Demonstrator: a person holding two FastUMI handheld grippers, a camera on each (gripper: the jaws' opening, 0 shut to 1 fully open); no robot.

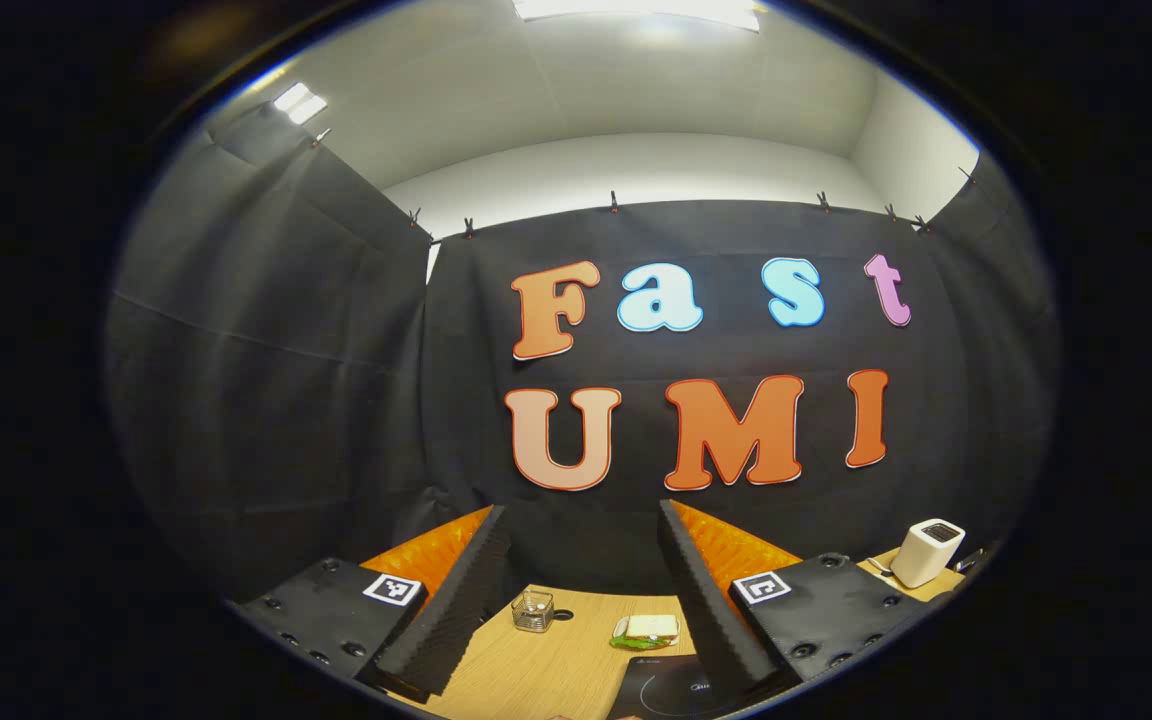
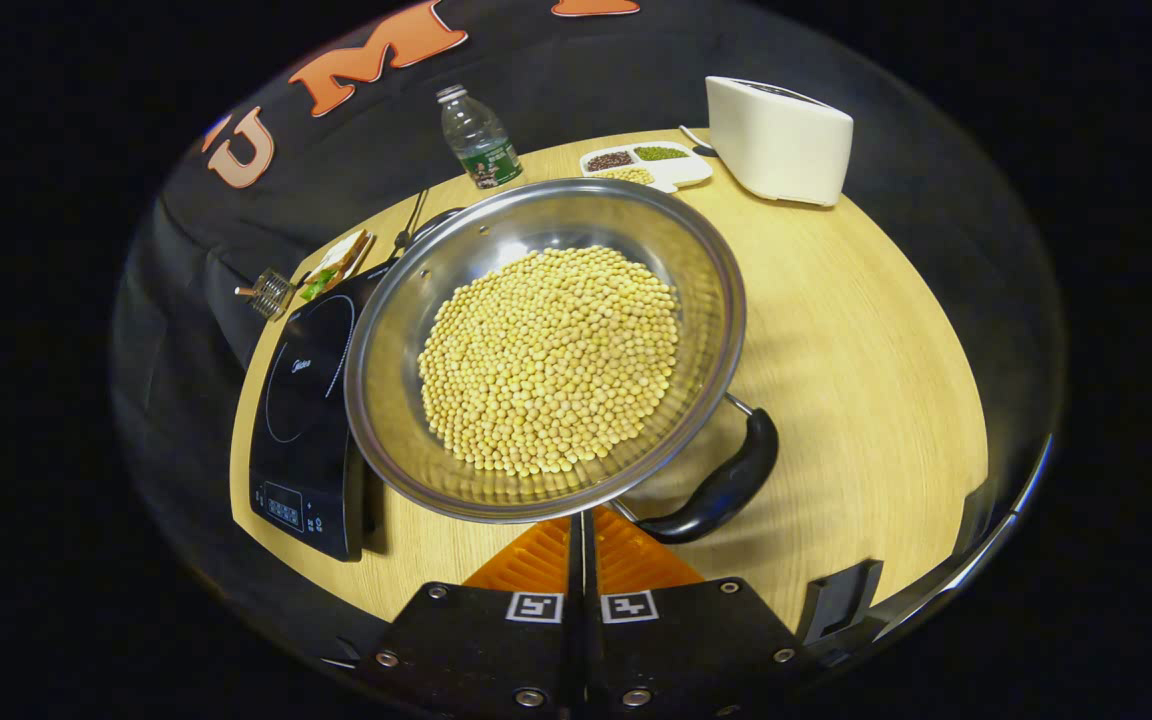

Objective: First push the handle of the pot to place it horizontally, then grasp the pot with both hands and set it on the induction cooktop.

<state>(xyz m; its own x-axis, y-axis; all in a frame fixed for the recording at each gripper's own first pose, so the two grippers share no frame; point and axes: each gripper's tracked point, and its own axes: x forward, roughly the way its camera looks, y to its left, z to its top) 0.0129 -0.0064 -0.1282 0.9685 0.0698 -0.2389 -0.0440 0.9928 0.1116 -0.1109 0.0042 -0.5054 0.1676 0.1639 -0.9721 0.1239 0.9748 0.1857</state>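
A steel pot full of yellow beans stands on the wooden table, just right of the black induction cooktop. Its black handle sticks out at the near right, slanting toward me. My right gripper is shut with nothing between its fingers, its tips at the pot's near rim, close to the handle's lower end. A second handle shows at the pot's far left. My left gripper is held high and open, facing the wall, with the cooktop low in its view.
A white toaster, a divided tray of beans and a plastic bottle stand at the back of the table. A sandwich and a small wire basket lie beyond the cooktop.
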